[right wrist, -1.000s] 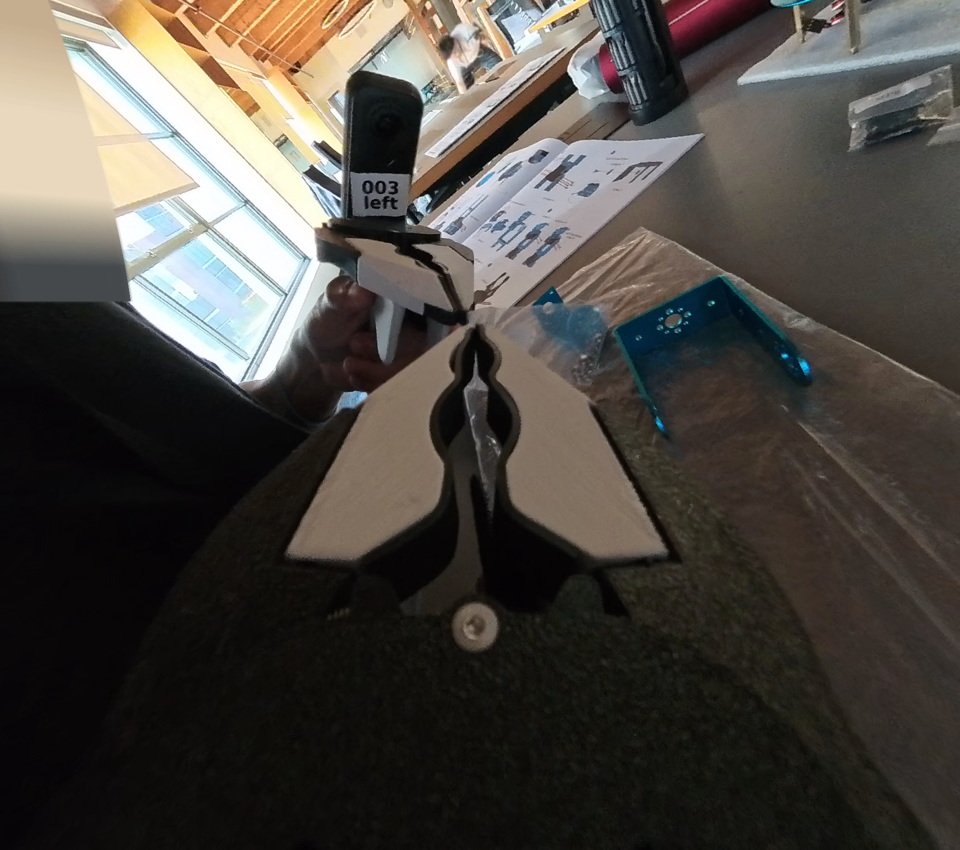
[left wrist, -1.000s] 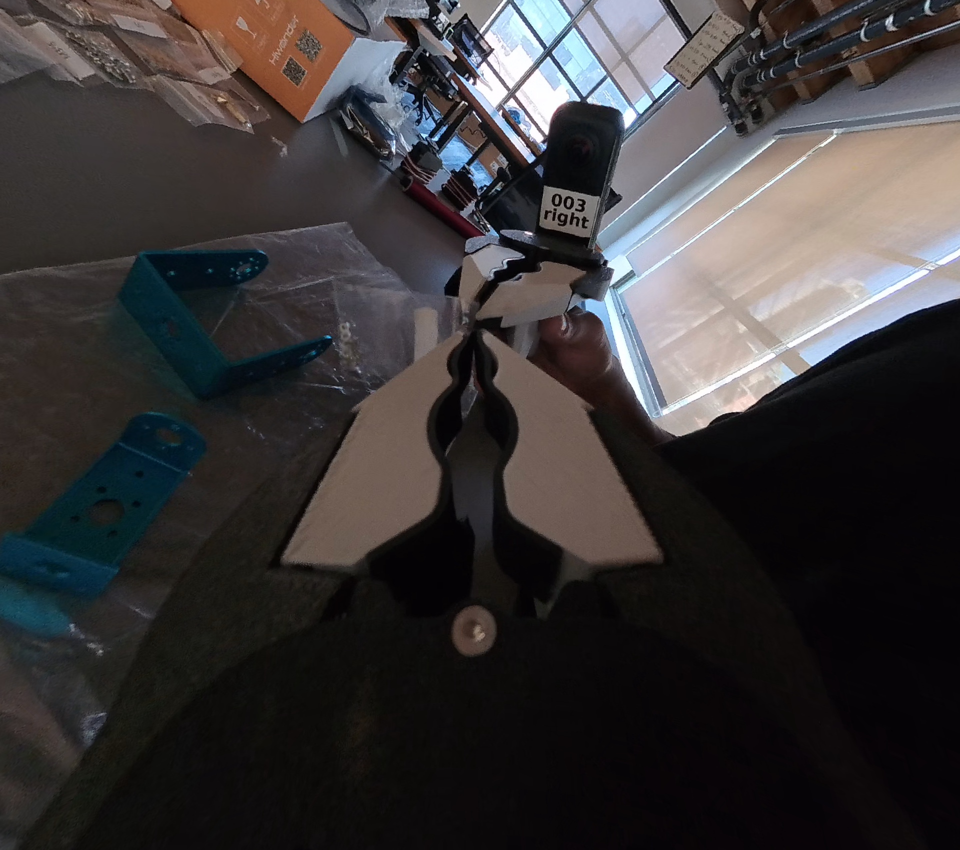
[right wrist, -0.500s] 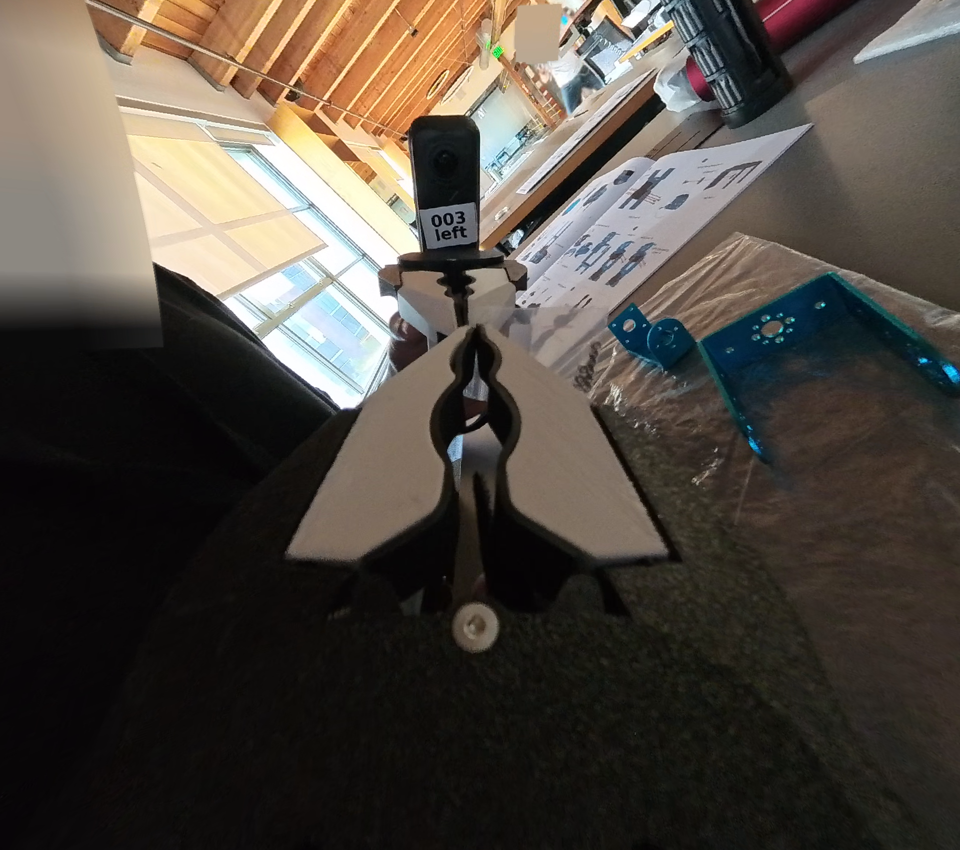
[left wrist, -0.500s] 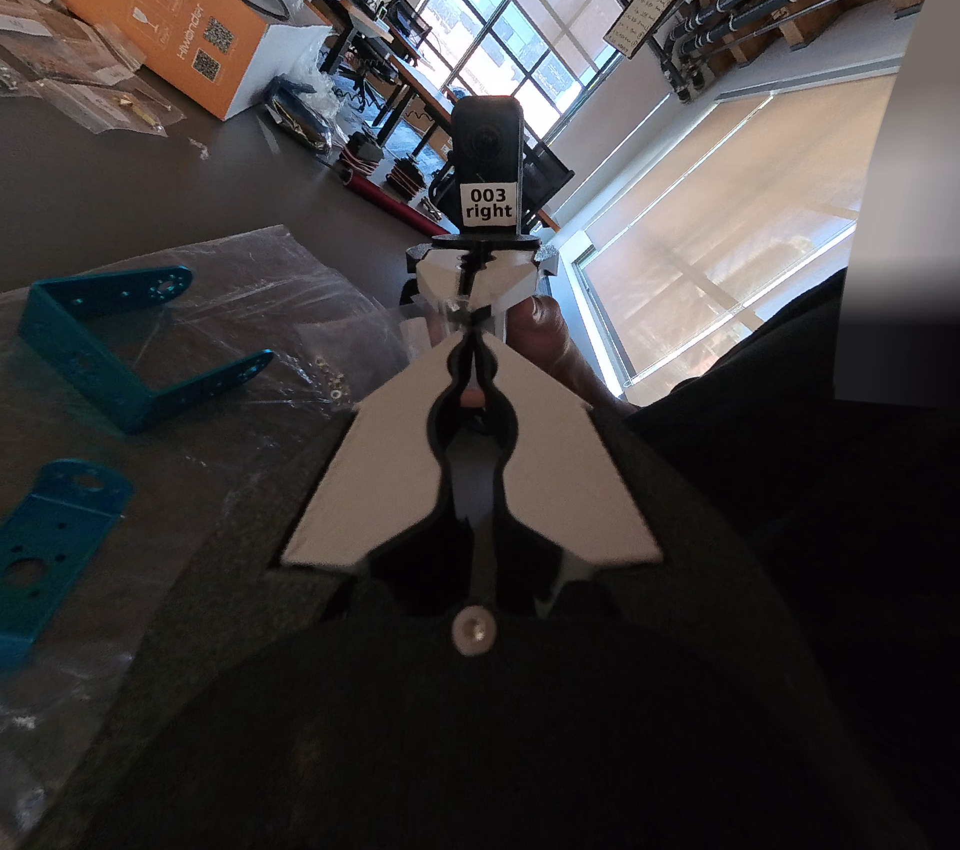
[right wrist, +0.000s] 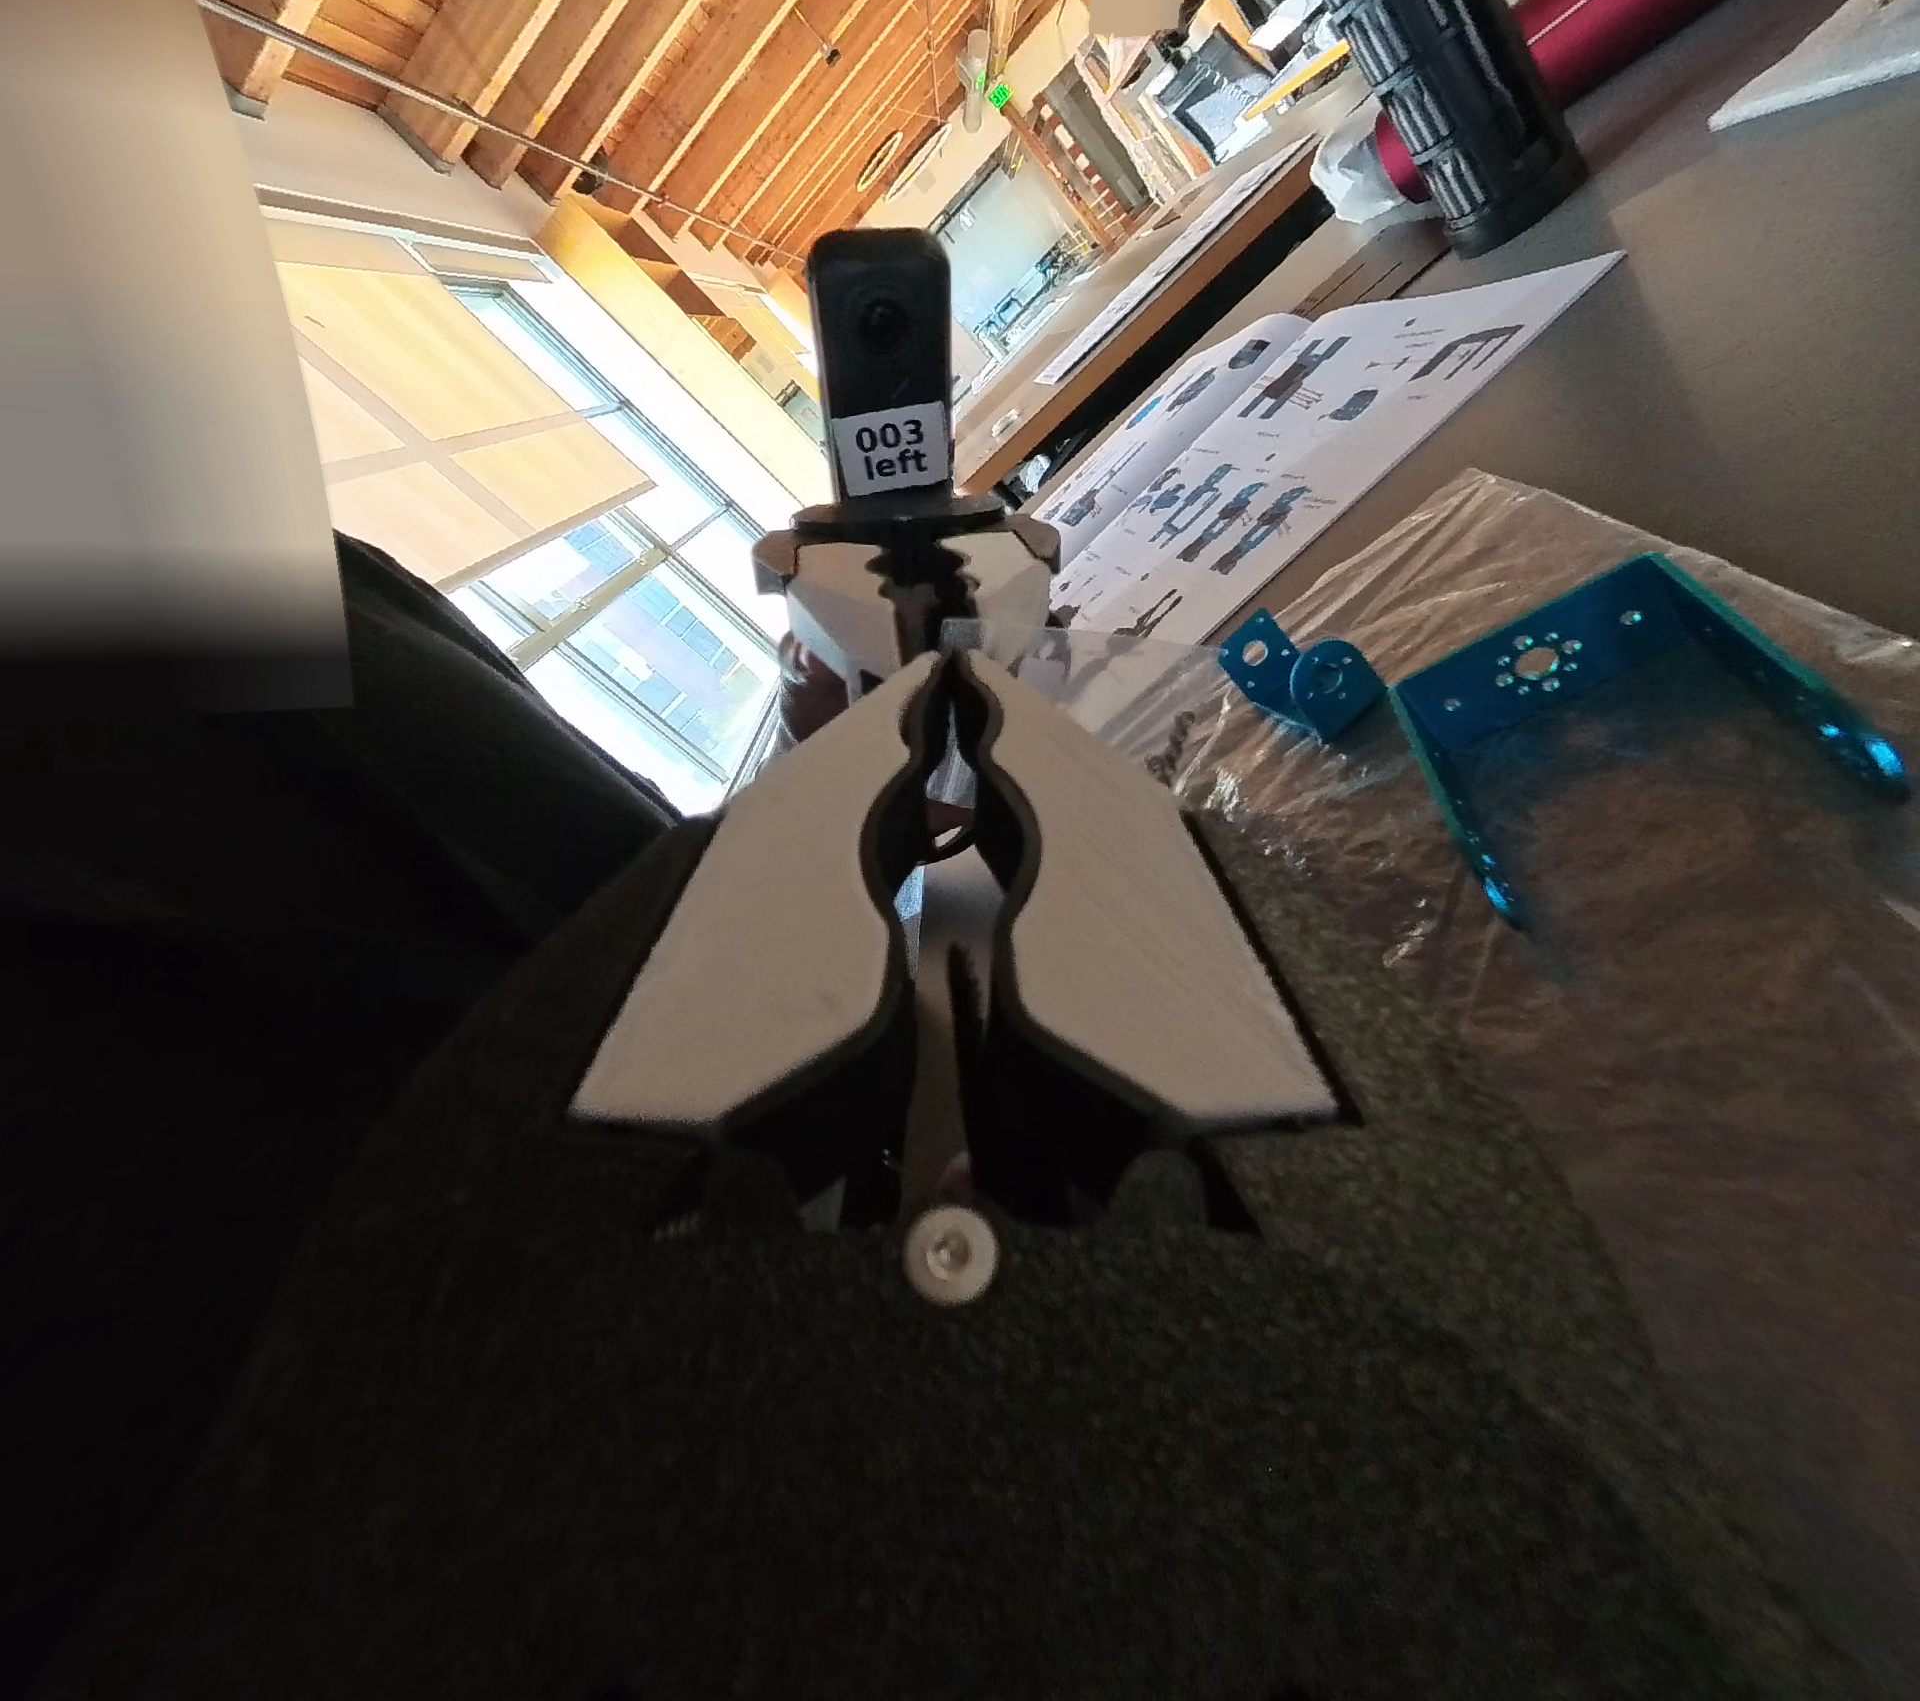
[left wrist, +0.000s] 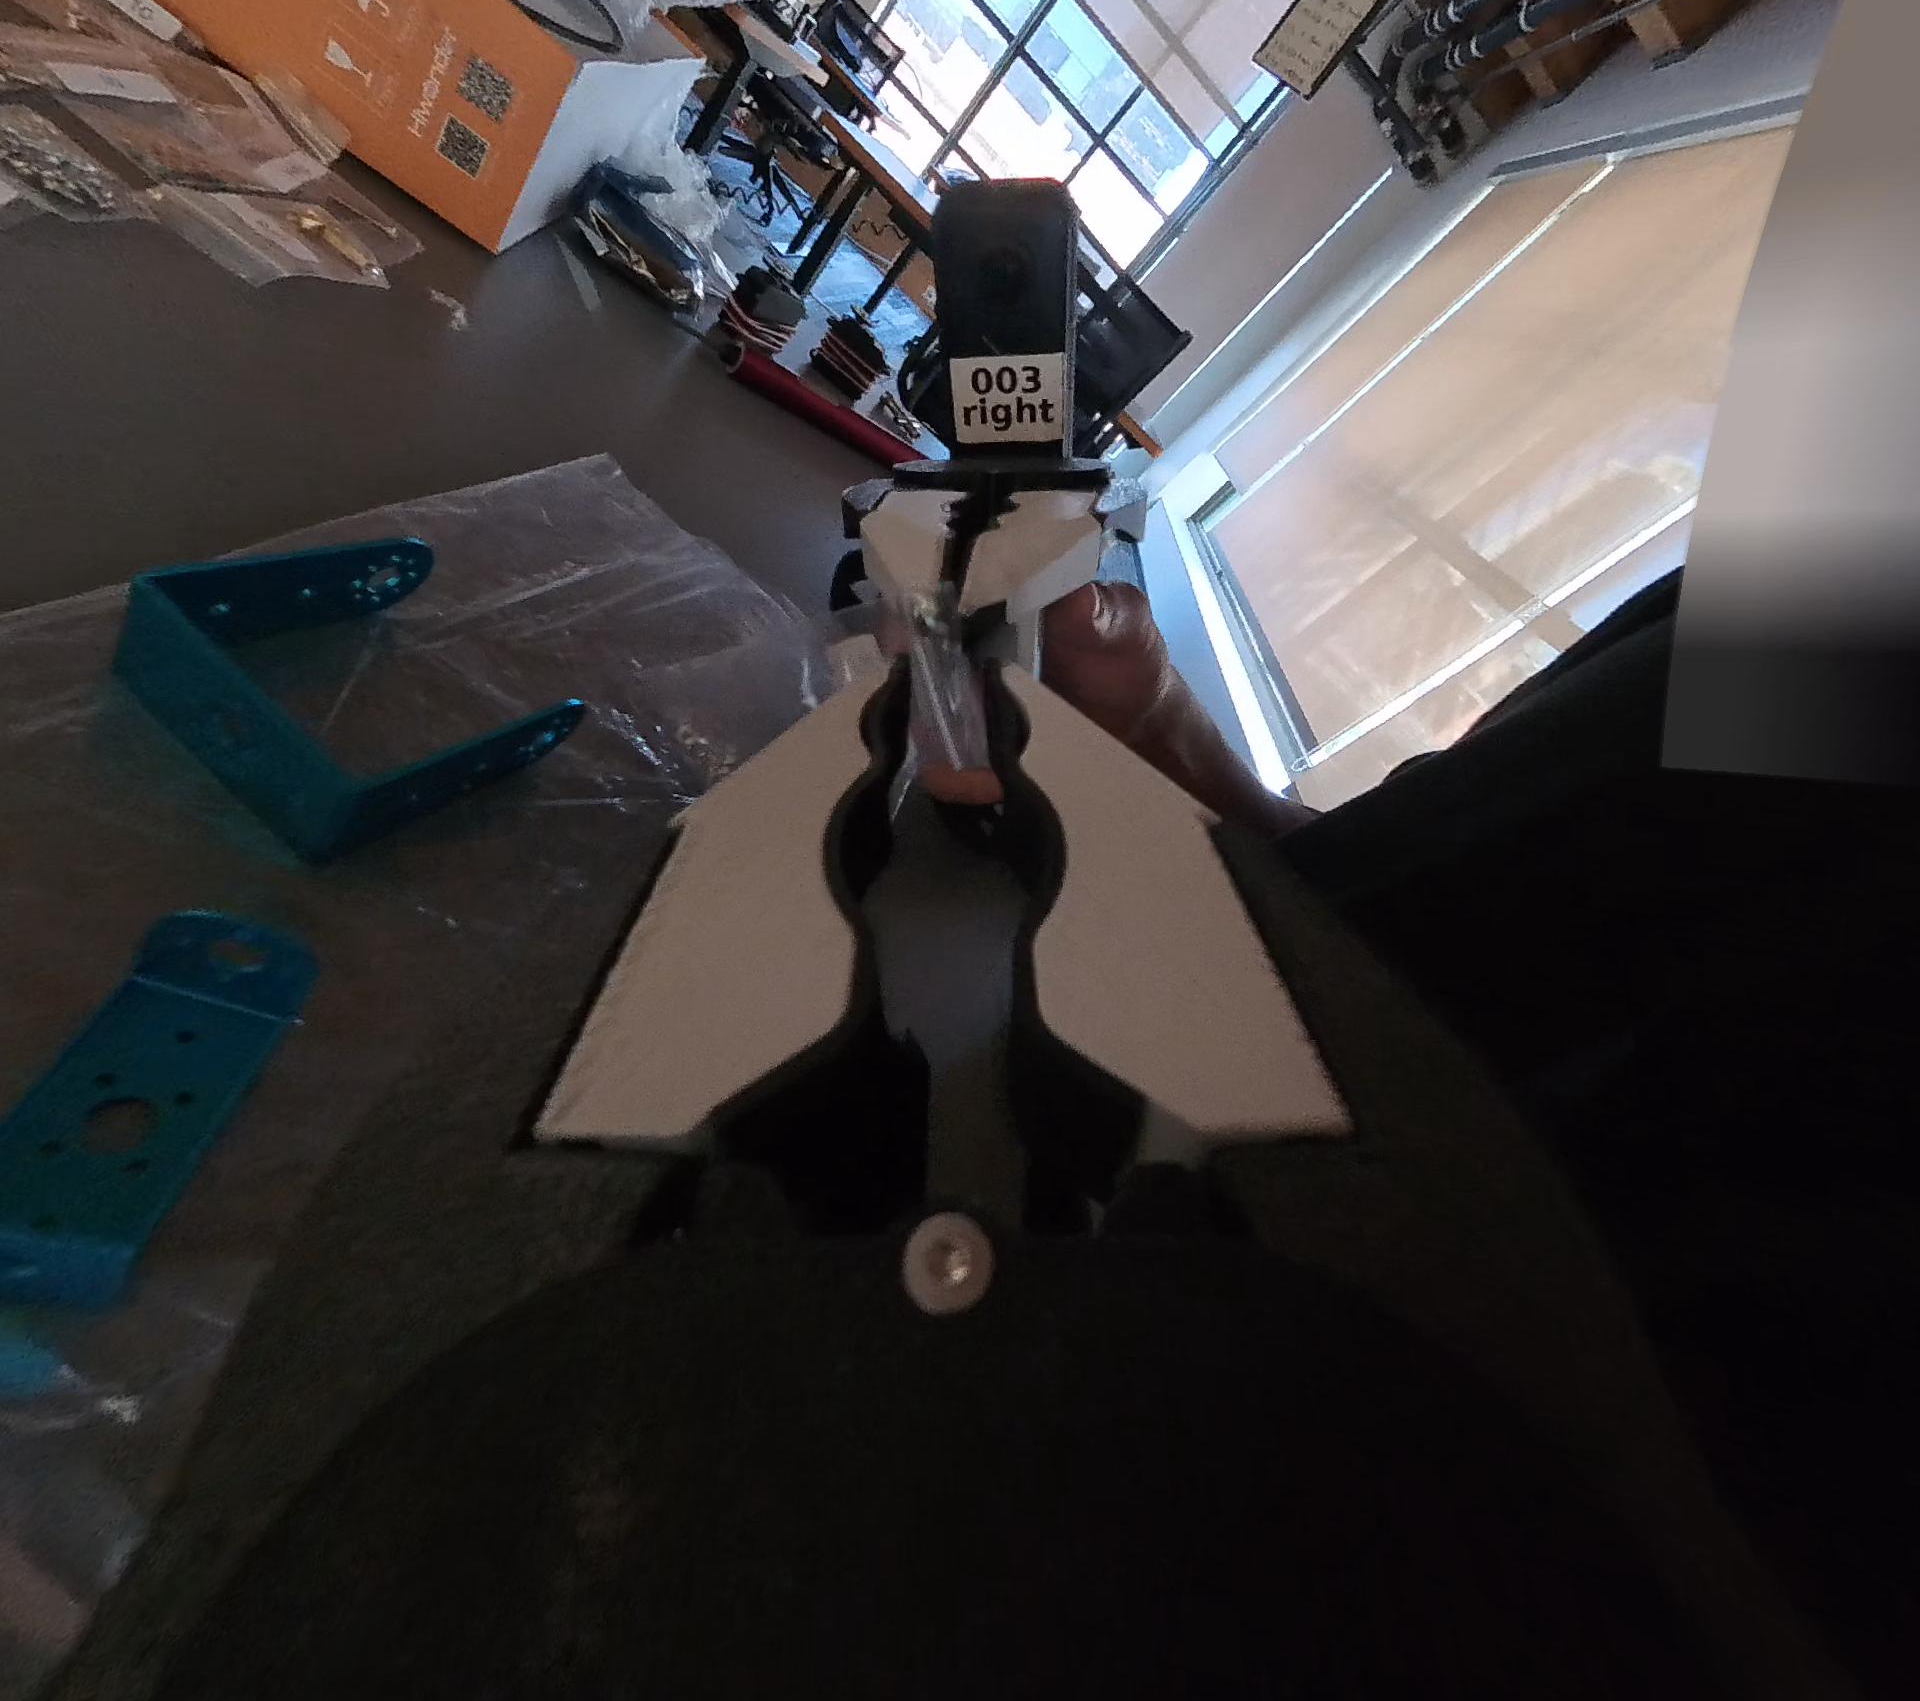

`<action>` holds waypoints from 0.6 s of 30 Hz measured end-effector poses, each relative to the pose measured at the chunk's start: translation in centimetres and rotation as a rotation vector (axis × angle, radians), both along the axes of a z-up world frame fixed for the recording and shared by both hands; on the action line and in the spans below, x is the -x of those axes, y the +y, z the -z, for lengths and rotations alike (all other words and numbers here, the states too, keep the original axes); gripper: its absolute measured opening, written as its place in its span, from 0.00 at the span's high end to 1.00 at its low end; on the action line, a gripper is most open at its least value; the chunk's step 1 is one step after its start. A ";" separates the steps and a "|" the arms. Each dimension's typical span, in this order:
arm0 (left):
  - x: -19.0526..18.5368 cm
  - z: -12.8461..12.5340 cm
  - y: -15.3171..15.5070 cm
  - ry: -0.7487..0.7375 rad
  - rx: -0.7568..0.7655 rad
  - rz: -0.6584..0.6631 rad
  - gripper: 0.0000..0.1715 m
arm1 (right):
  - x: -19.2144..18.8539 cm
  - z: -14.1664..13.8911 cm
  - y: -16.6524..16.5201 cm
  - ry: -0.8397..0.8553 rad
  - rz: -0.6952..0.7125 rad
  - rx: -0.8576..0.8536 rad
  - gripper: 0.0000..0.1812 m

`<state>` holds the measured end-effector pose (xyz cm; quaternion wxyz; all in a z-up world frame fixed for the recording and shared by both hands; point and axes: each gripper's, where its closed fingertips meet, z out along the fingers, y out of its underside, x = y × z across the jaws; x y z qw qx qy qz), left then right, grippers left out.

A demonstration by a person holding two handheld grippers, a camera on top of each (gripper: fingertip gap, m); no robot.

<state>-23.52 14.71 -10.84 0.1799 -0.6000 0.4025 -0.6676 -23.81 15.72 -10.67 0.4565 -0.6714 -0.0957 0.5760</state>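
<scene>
My two grippers face each other tip to tip above the table, with a small clear plastic bag [left wrist: 940, 716] stretched between them. My left gripper [left wrist: 940, 683] is shut on one end of the bag, which shows through the gap between its fingers. My right gripper [right wrist: 951, 662] is shut on the other end of the bag [right wrist: 951, 784]. The right gripper [left wrist: 971, 581] shows head-on in the left wrist view, and the left gripper [right wrist: 914, 602] shows head-on in the right wrist view. What the bag holds is too small to tell.
A blue U-shaped bracket [left wrist: 260, 716] and a flat blue bracket [left wrist: 125, 1121] lie on a crinkled clear plastic sheet [left wrist: 582, 571]. The right wrist view shows the U bracket [right wrist: 1558, 695], a small blue bracket [right wrist: 1299, 685], an open manual [right wrist: 1299, 425] and a black cylinder [right wrist: 1423, 20]. An orange box [left wrist: 312, 10] stands behind. Less than 4 cm separates the two grippers' tips.
Both grippers have turned to face each other squarely and stay shut on the small bag. The bag now shows more plainly stretched between the tips.
</scene>
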 end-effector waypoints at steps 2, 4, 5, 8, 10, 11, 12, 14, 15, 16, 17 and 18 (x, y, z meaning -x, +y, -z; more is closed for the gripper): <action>0.0 -0.1 -0.1 -0.005 0.017 0.007 0.93 | 0.1 0.0 0.0 0.000 -0.001 0.000 1.00; 0.0 0.0 0.0 -0.002 0.014 0.005 0.93 | 0.1 0.1 0.0 -0.003 0.000 0.001 1.00; 0.0 0.1 0.0 0.002 0.012 0.004 0.93 | 0.1 0.1 0.0 -0.006 0.000 0.001 1.00; 0.1 0.1 -0.1 0.004 0.003 0.003 0.98 | 0.1 0.1 0.0 -0.003 -0.003 0.002 1.00; 0.2 0.1 -0.2 0.003 0.003 0.005 0.99 | 0.1 0.1 0.0 0.000 -0.005 0.003 1.00; 0.2 0.2 -0.3 0.004 0.001 0.009 0.99 | 0.1 0.1 0.0 -0.003 -0.005 0.003 1.00; 0.1 0.3 -0.3 0.009 -0.001 0.009 0.99 | 0.2 0.1 -0.1 -0.006 -0.007 0.001 1.00; 0.0 0.3 -0.4 0.011 -0.005 0.011 0.99 | 0.4 0.2 -0.1 -0.014 -0.007 0.000 1.00; 0.0 0.3 -0.5 0.013 -0.007 0.011 0.99 | 0.5 0.2 -0.1 -0.019 -0.007 -0.001 1.00; -0.1 0.4 -0.5 0.017 -0.012 0.007 0.99 | 0.6 0.2 -0.2 -0.024 -0.011 -0.001 1.00; -0.2 0.5 -0.5 0.021 -0.015 0.005 0.99 | 0.6 0.3 -0.2 -0.029 -0.010 -0.001 1.00; -0.2 0.5 -0.5 0.024 -0.014 0.004 1.00 | 0.6 0.3 -0.1 -0.036 -0.003 0.000 1.00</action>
